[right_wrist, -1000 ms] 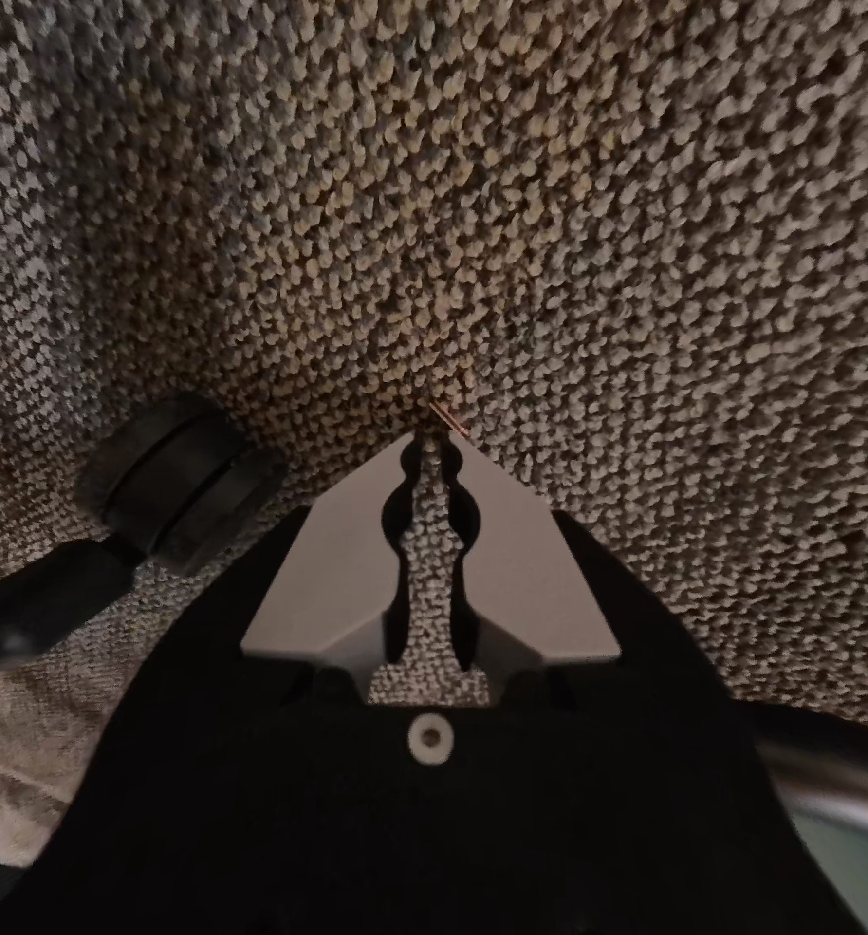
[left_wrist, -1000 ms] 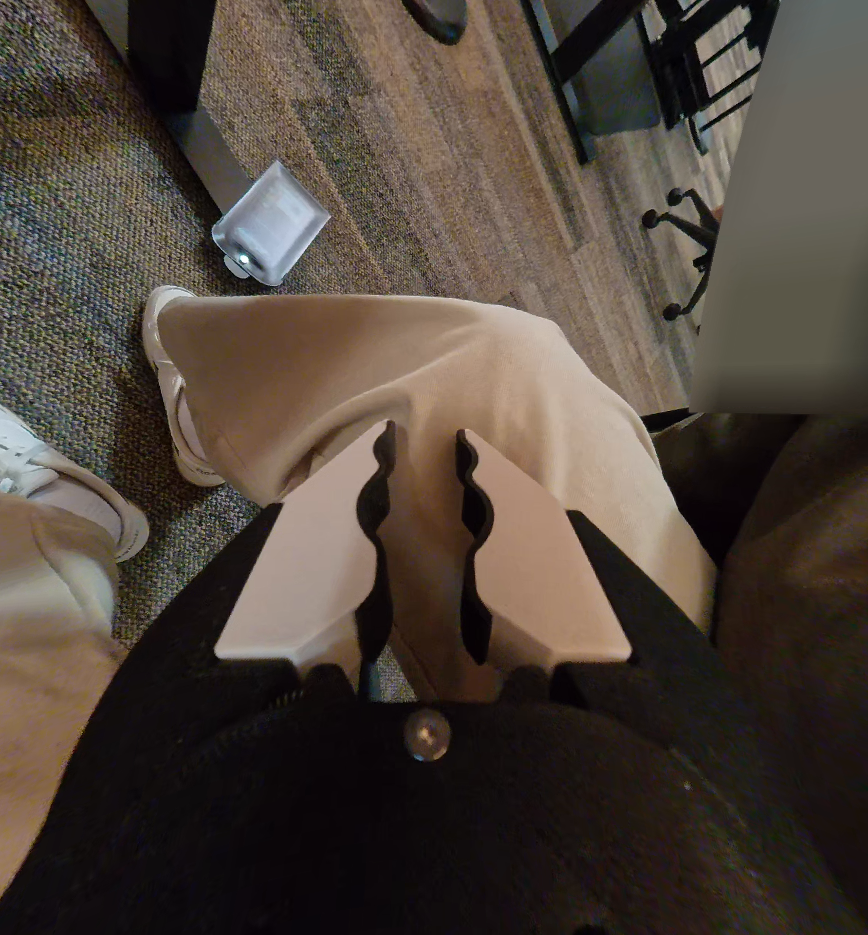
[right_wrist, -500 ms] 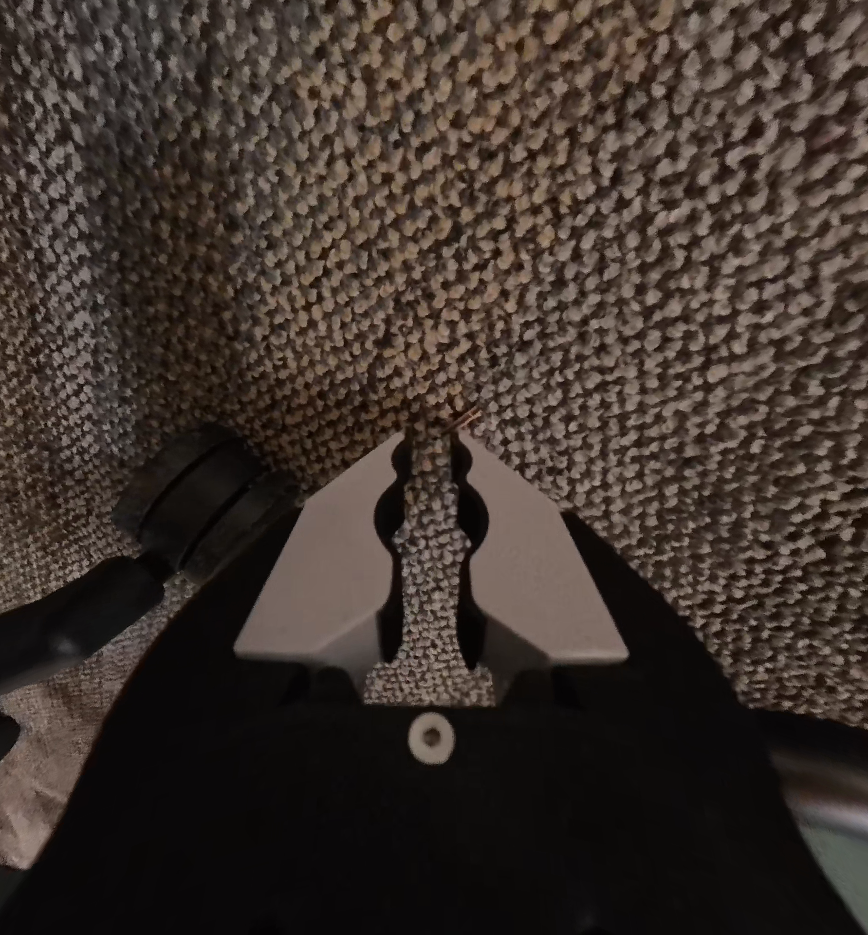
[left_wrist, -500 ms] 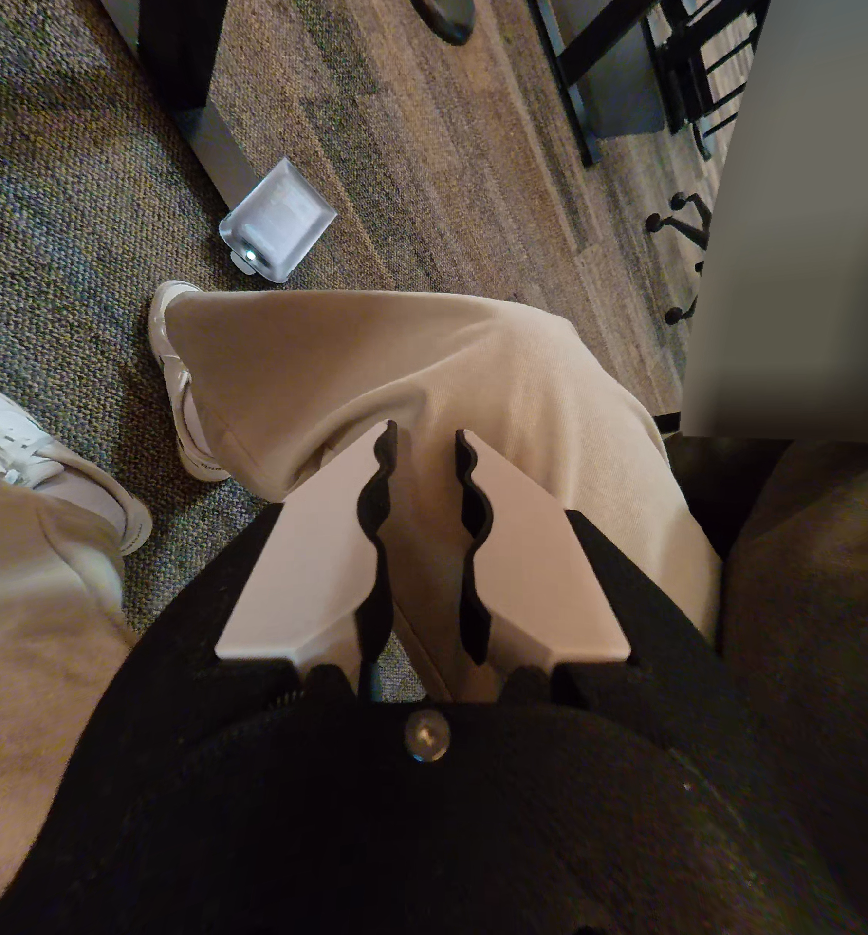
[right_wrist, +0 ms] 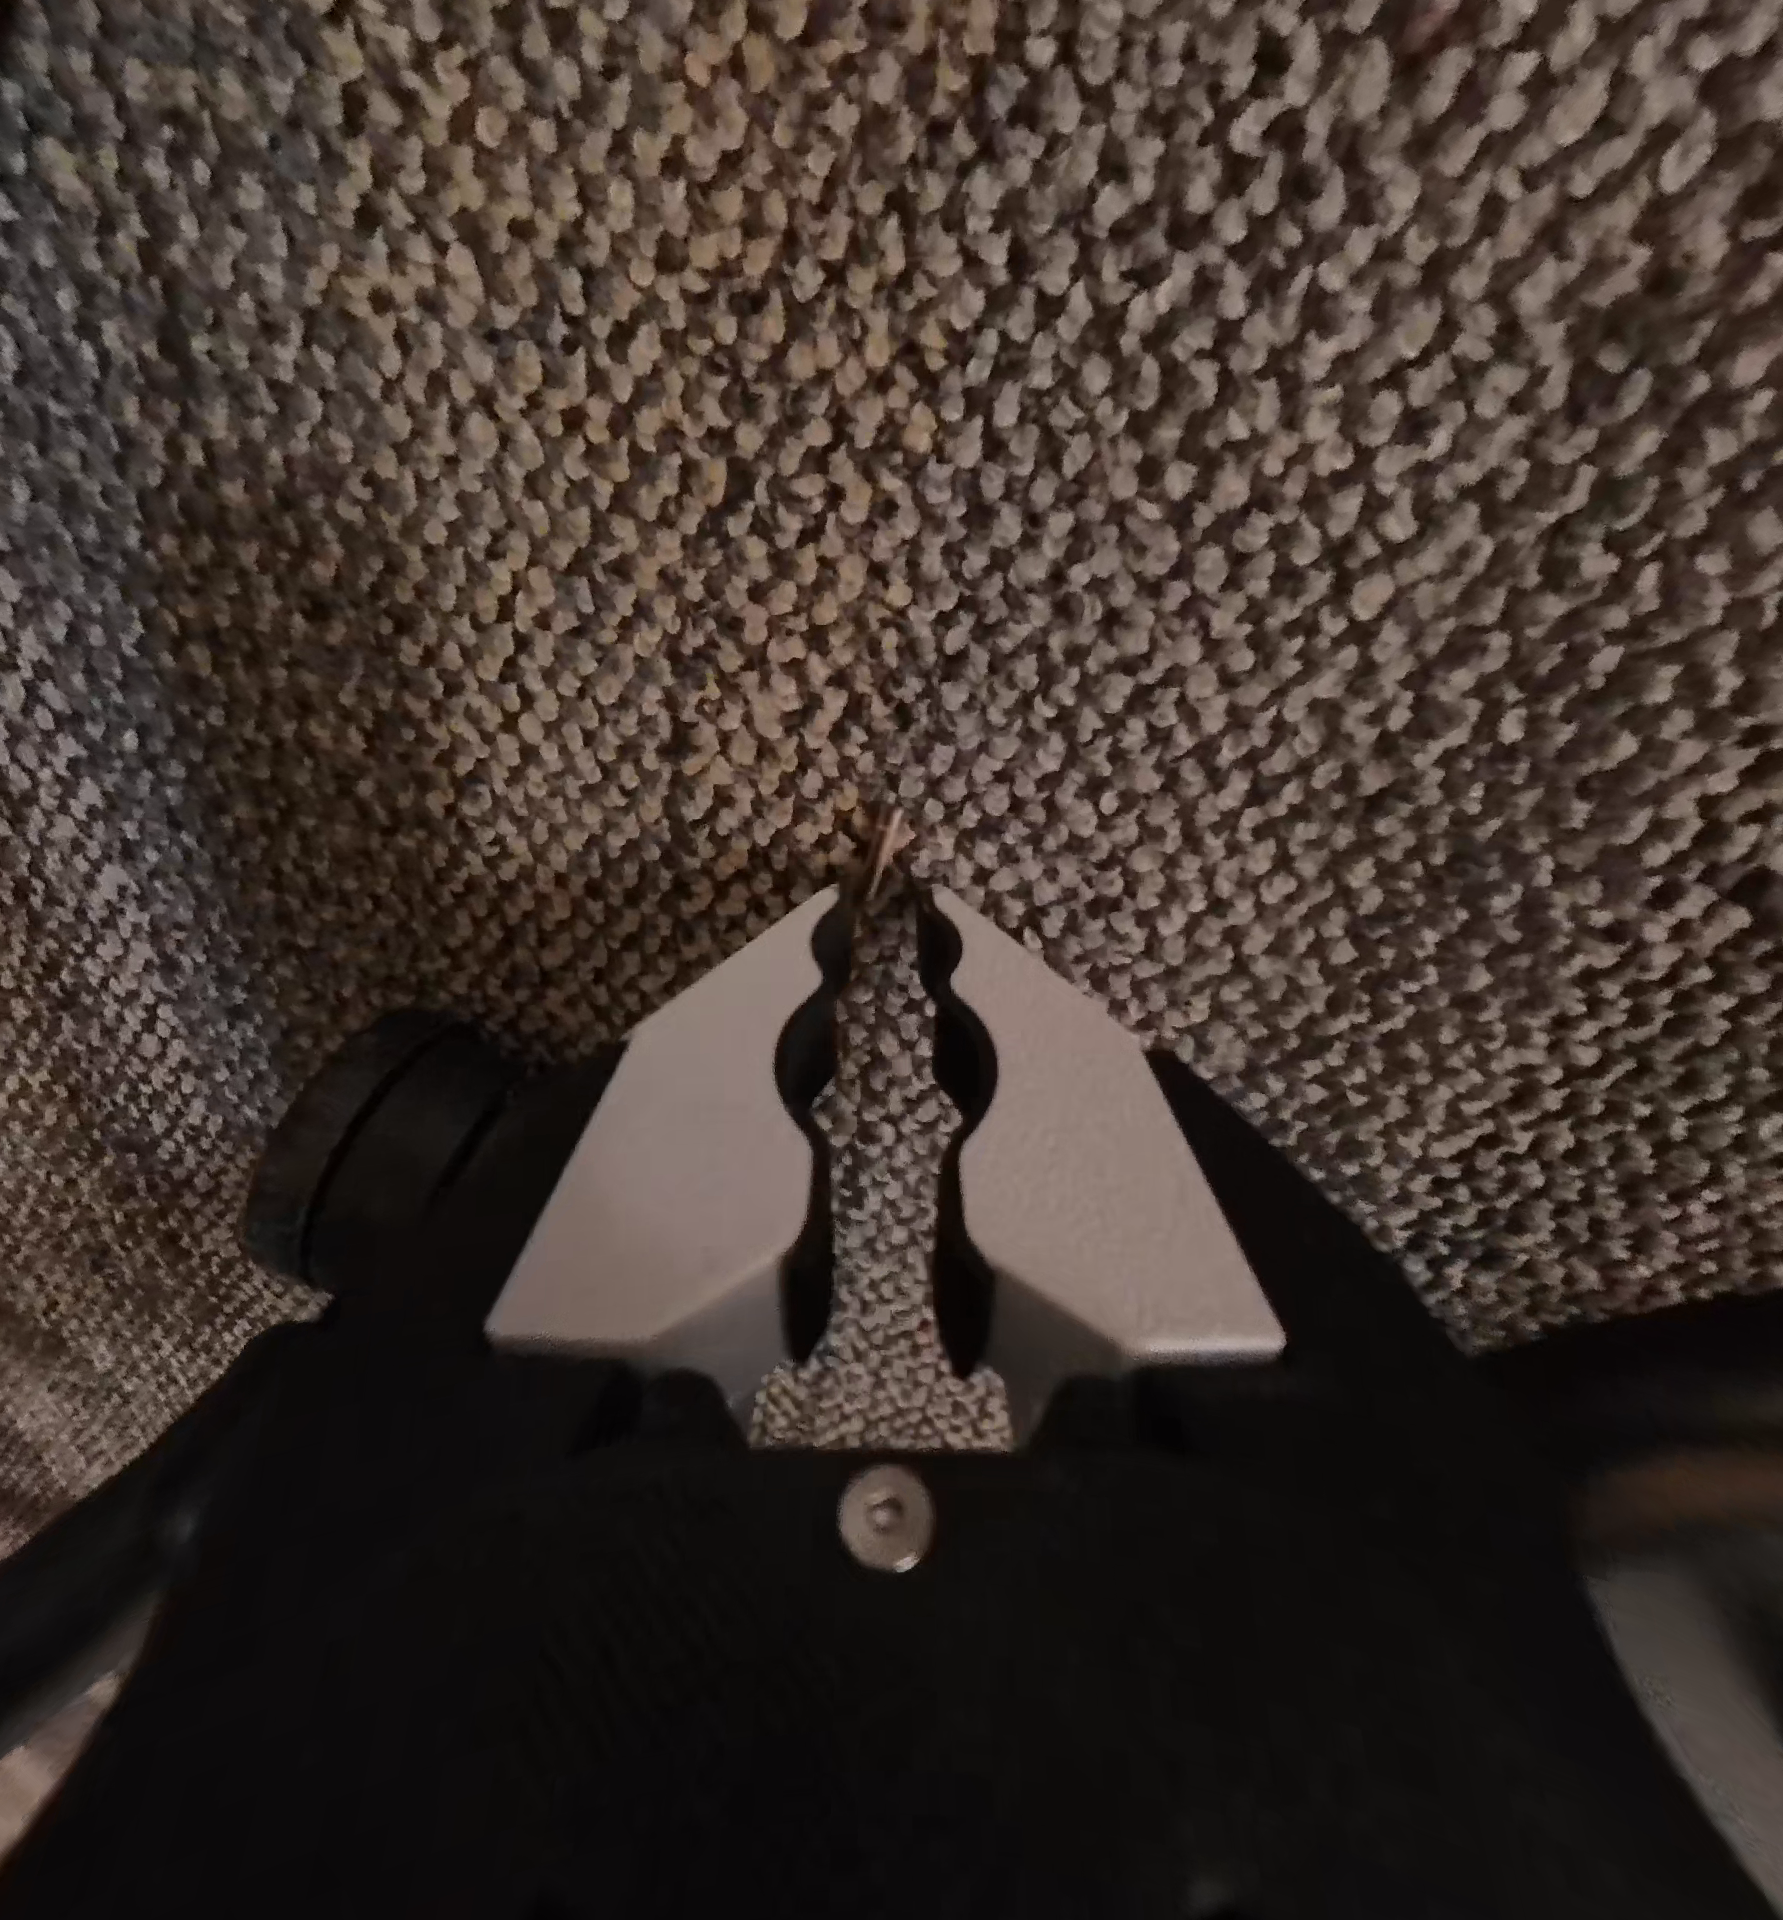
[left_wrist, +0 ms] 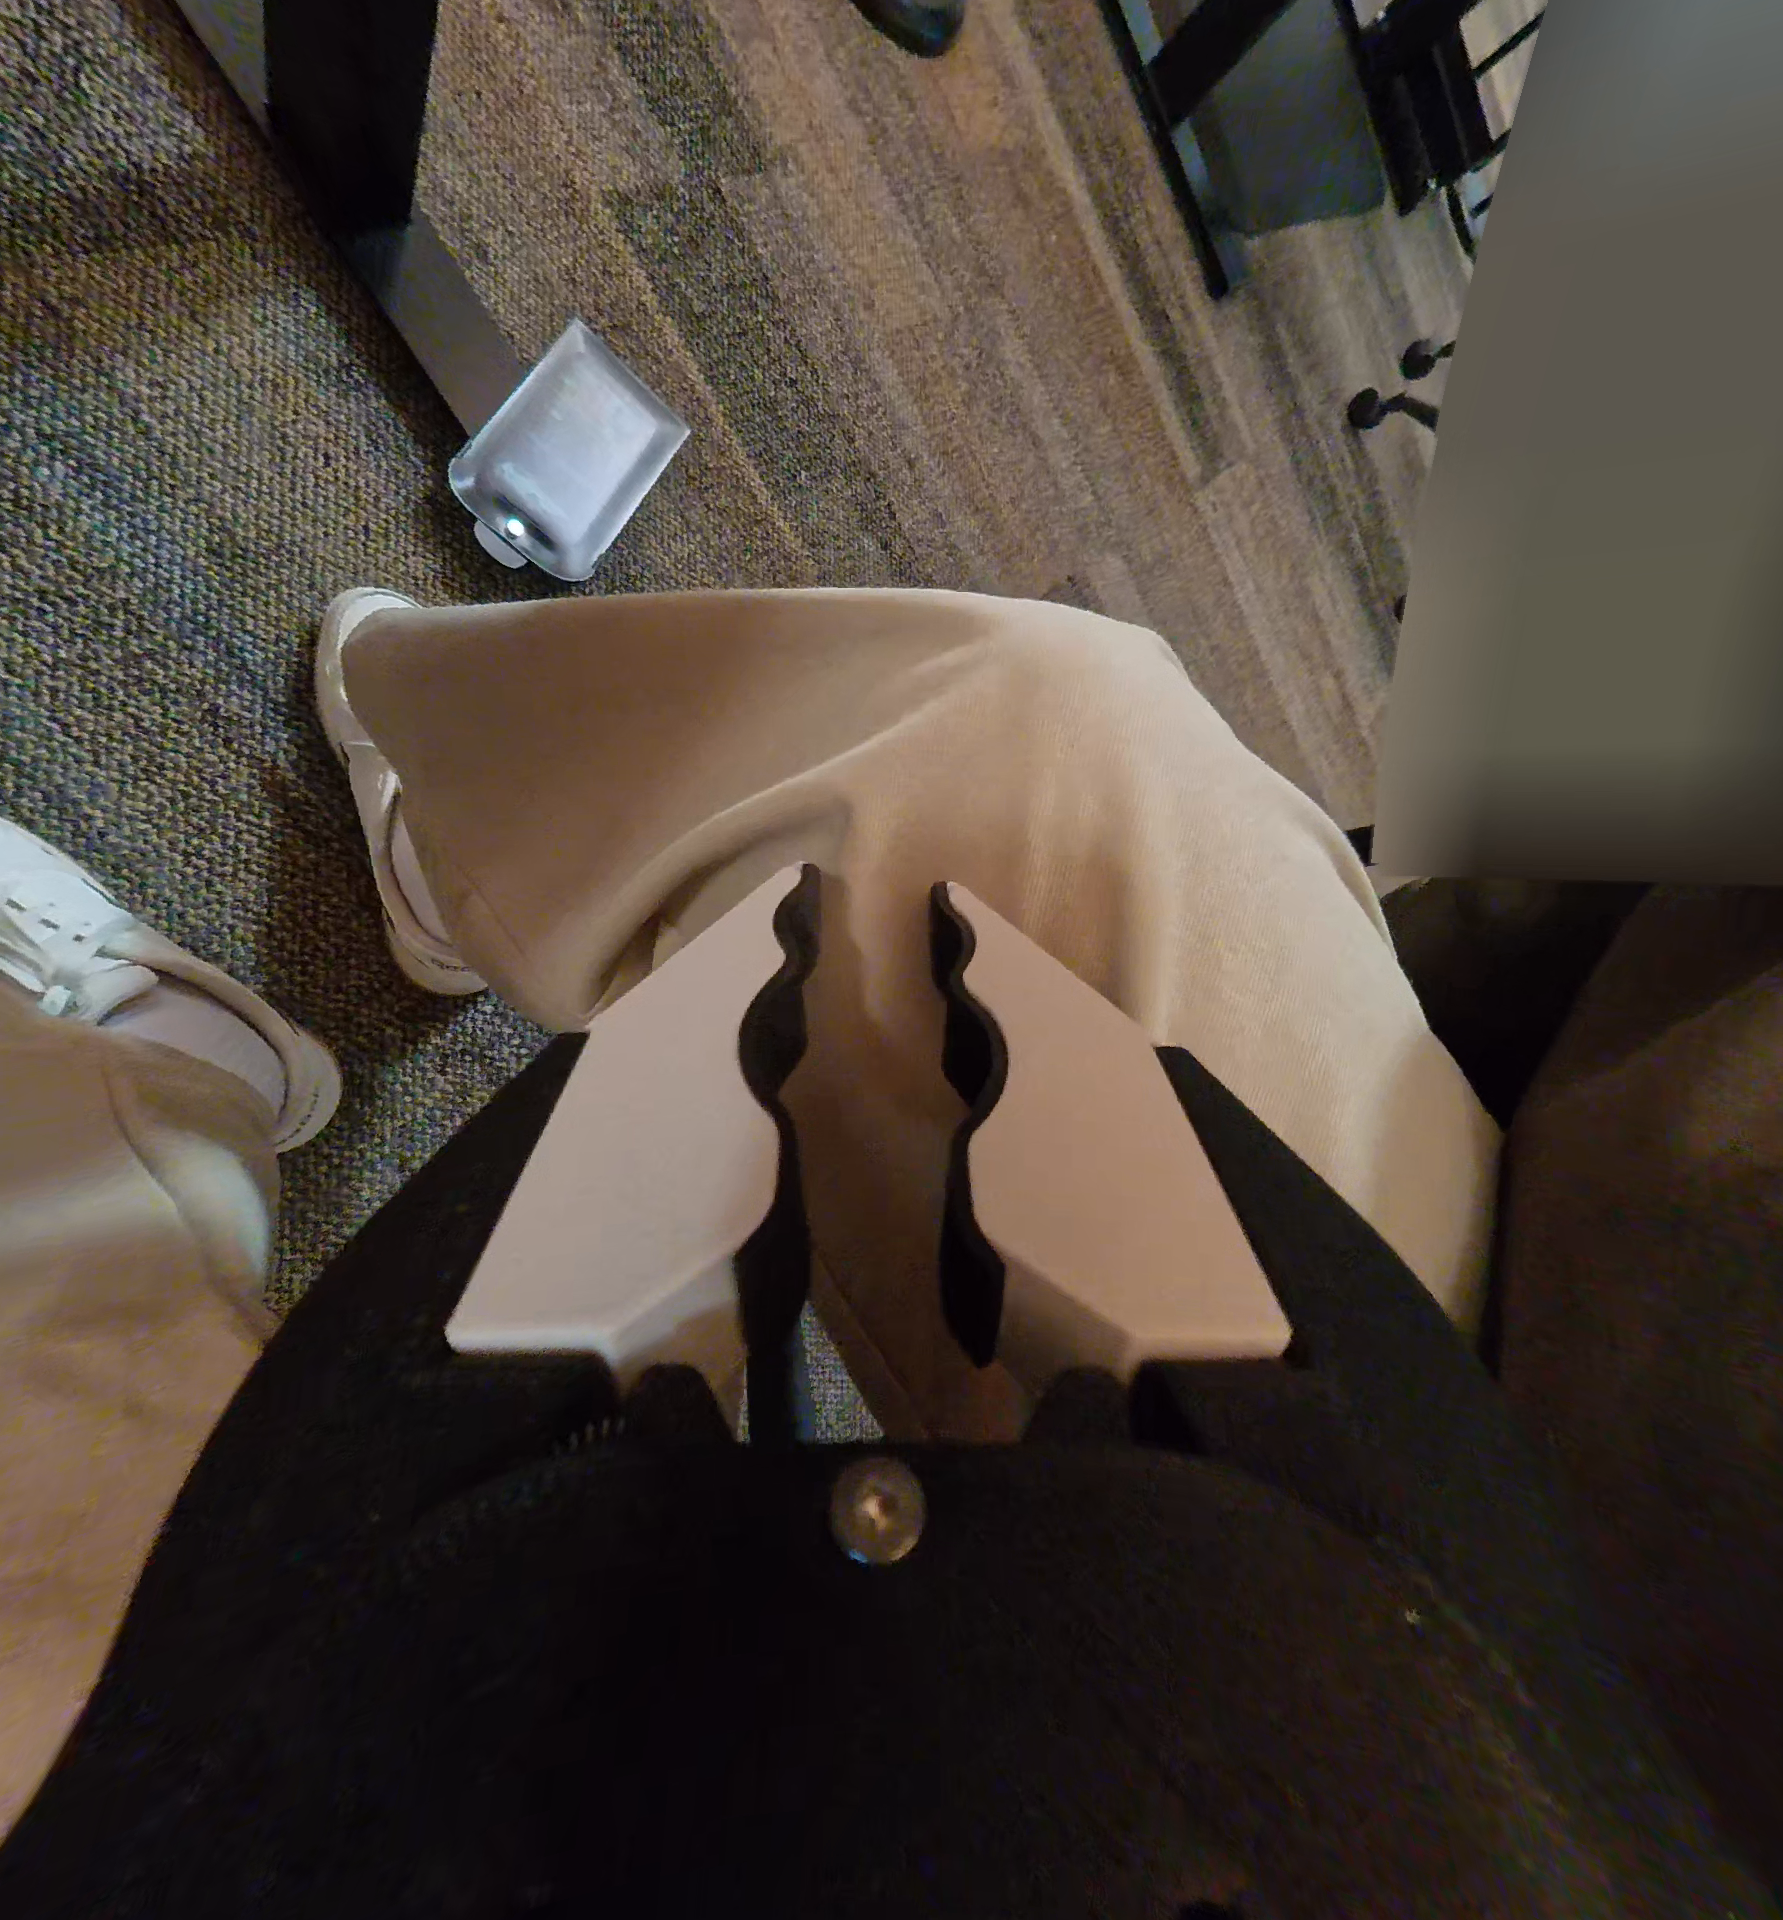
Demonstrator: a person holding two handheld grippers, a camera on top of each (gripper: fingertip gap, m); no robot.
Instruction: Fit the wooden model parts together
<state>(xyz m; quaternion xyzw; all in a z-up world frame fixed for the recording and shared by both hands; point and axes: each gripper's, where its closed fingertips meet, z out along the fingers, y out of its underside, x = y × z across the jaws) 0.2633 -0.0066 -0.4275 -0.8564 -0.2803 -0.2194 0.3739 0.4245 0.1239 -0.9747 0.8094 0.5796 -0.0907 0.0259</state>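
Two hand-held grippers, both low over the floor, neither at any worktop.

Left hand-held gripper [left_wrist: 874, 894]: jaws parted with a clear gap, nothing between them. It hangs over a person's trouser leg [left_wrist: 866, 748] in beige cloth, pointing down, likely parked out of the way while the other side works. Left of it, two white shoes [left_wrist: 87, 956] rest on the carpet [left_wrist: 139, 468]. Beyond the leg stands a dark furniture leg [left_wrist: 347, 104] with a clear plastic foot cap [left_wrist: 570, 452] on the floor. Further back, more black furniture frames [left_wrist: 1167, 114]; at the right edge, part of a chair base with castors [left_wrist: 1396, 405].

Right hand-held gripper [right_wrist: 885, 894]: pointed close at the looped carpet pile [right_wrist: 970, 416], tips nearly together but with a narrow slit between them. A small thin sliver, apparently a wooden part [right_wrist: 885, 836], lies on the pile at the very tips, touching or just beside them; whether it is pinched cannot be told. Judged purpose: retrieving a dropped piece from the floor. A black castor [right_wrist: 367, 1143] sits to the left, close by the gripper body; a curved metal piece [right_wrist: 1718, 1538] shows at the lower right.

Task's things: only that sliver is visible; no other model parts in either view. Lighting dim on the right, brighter on the left.
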